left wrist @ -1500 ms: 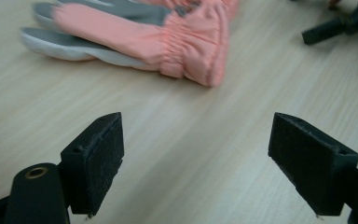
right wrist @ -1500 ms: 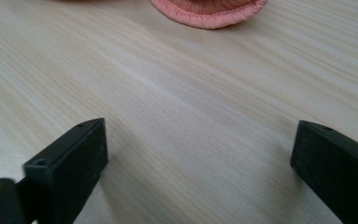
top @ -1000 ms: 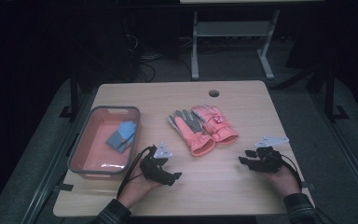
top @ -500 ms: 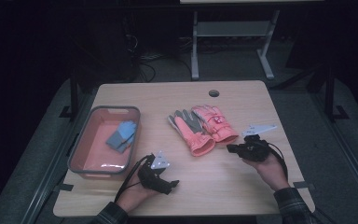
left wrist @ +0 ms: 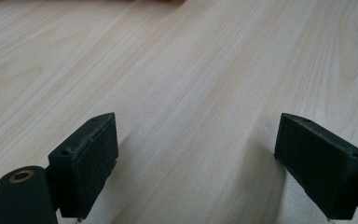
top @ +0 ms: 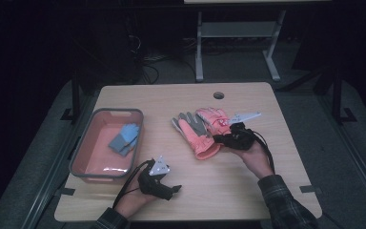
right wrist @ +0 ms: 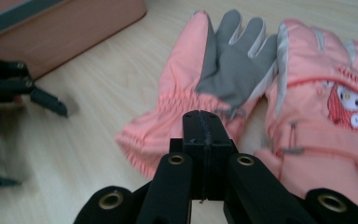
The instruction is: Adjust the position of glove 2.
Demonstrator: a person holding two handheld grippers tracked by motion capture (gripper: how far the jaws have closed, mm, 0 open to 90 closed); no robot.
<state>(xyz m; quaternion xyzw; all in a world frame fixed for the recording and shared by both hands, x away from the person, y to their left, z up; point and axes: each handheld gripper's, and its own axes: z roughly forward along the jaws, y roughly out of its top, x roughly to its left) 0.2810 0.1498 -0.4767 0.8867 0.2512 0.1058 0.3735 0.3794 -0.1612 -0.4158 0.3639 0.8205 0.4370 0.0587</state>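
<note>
A pair of blue-grey fabric gloves (top: 124, 139) already lies inside the salmon-pink plastic bin with a grey rim (top: 86, 143) at the left of the pale wooden worktop (top: 248, 191), so that part looks done. The two pink padded winter gloves with grey palms (top: 201, 129) lie side by side mid-worktop, outside the bin and seemingly next to go. The right tongs (top: 221, 138), black jaws pressed together on nothing, sit at the gloves' cuffs, hand low and pointed leftward. The left tongs (top: 174, 190) rest near the front edge, jaws apart over bare wood.
</note>
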